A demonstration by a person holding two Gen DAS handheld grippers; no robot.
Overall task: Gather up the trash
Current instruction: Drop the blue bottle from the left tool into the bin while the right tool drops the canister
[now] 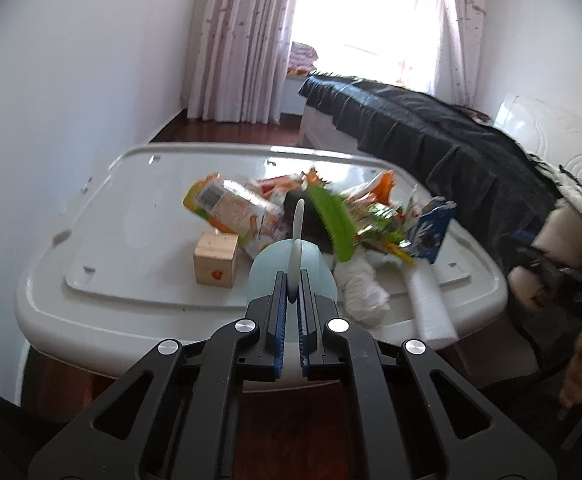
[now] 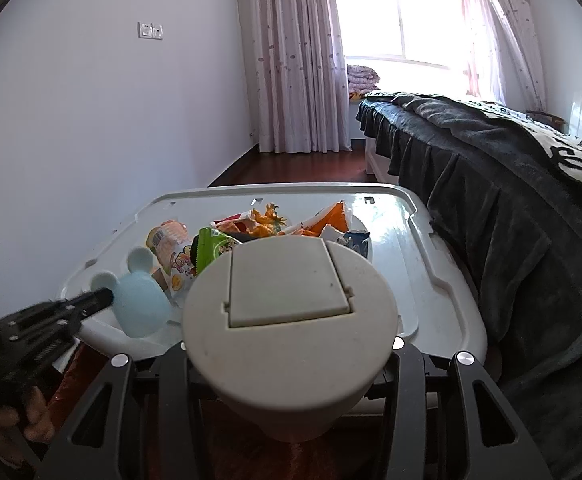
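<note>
A pile of snack wrappers (image 1: 291, 212) lies on the white plastic lid (image 1: 131, 208) of a storage box, with a crumpled white tissue (image 1: 361, 288), a small wooden cube (image 1: 215, 259) and a white foam strip (image 1: 431, 304). My left gripper (image 1: 292, 292) is shut on a light blue mouse-eared dustpan (image 1: 315, 268), held at the lid's near edge; it also shows in the right wrist view (image 2: 139, 304). My right gripper is shut on a grey round bin with a flap lid (image 2: 291, 312), held in front of the pile (image 2: 251, 232). Its fingertips are hidden behind the bin.
A bed with a dark blanket (image 2: 491, 184) stands close on the right of the box. A white wall (image 2: 91, 120) is on the left. Curtains (image 2: 295, 60) and a bright window are at the back, over a dark wood floor (image 2: 303, 168).
</note>
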